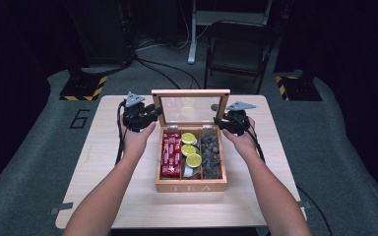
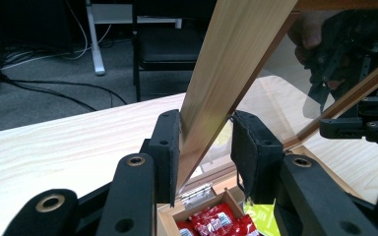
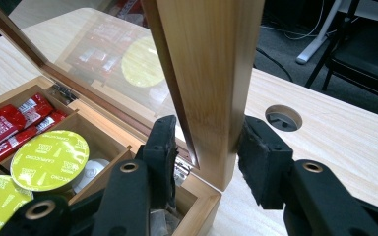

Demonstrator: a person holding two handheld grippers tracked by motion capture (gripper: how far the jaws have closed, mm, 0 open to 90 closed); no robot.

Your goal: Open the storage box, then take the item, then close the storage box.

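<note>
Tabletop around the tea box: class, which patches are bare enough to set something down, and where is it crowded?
Bare table shows along the near edge in front of the tea box and at the far left edge. It is crowded beside the lid, where the left gripper and right gripper stand.

The upright glass lid (image 1: pixel 190 108) walls off the back of the tea box (image 1: pixel 191 186), so you reach its compartments from above or the front. Bare table (image 1: pixel 103 187) lies free on both sides.
</note>
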